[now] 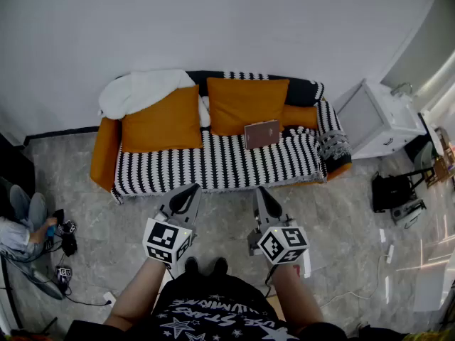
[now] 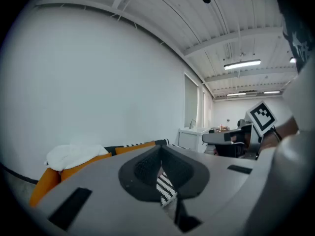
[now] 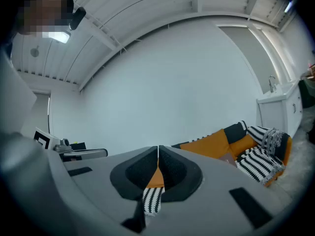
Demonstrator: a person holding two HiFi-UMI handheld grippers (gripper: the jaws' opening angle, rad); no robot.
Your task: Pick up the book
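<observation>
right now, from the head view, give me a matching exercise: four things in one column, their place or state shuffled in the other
Things:
1. book
2. white blanket
3. white cabinet
4. right gripper

Places or states:
a. shut, empty, in front of the sofa
b. heaped at the sofa's left end, at the back
c. on the floor, right of the sofa
d. on the striped seat, in front of an orange cushion

Pairs: 1-d, 2-b, 3-c, 4-a
</observation>
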